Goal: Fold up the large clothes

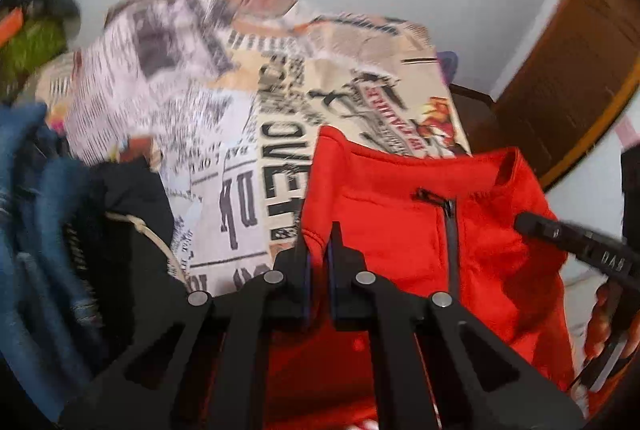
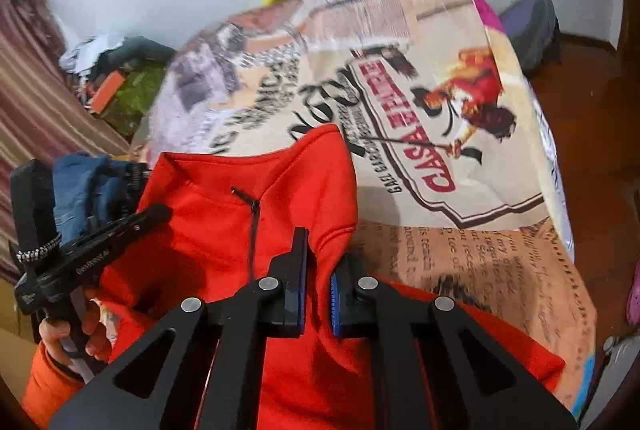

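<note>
Left gripper [image 1: 319, 250] clamped on red jacket [image 1: 400, 214] shoulder; right gripper [image 2: 319, 262] pinching opposite shoulder fold. Newsprint-patterned cloth [image 2: 440, 110] beyond both.

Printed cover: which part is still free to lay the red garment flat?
Free: the printed cover beyond the red garment, towards the wall, and the text-printed strip right of it. Crowded: the left side, with blue jeans and dark clothes.

A: Garment?
B: Red fleece pullover [image 2: 224, 214], stand-up collar, short dark zip at the neck, zip closed.
A: Pose?
B: Front up, collar away from both cameras, rumpled, shoulder edges bunched upward, lying on newspaper-print fabric.
</note>
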The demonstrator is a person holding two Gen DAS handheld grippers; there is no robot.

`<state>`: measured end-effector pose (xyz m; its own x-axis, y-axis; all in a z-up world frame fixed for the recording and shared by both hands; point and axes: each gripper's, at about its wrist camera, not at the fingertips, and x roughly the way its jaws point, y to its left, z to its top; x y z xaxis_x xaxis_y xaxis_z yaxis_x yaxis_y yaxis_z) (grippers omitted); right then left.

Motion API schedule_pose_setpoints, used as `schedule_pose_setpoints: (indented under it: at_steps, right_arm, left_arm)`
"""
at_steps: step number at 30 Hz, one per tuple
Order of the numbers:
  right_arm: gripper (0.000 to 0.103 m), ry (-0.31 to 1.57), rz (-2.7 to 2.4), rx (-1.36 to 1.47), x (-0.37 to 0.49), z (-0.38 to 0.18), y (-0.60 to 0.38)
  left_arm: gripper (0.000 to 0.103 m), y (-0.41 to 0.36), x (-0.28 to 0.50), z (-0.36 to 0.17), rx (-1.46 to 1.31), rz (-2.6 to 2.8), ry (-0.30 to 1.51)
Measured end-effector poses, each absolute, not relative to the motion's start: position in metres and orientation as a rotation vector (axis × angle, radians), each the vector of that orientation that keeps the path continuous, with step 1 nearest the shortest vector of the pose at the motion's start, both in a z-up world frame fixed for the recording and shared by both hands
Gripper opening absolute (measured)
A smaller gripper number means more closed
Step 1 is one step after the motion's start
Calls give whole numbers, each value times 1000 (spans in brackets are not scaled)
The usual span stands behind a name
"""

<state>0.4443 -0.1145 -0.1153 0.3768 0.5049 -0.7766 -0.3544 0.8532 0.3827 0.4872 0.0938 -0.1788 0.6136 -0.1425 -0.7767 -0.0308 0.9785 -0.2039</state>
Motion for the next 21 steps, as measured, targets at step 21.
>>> schedule_pose_setpoints:
  at_steps: [21]
  right_arm:
    - [7,867,680,33,272,-46,-140]
  left_arm:
    - [5,78,301,-101,-76,-209,799]
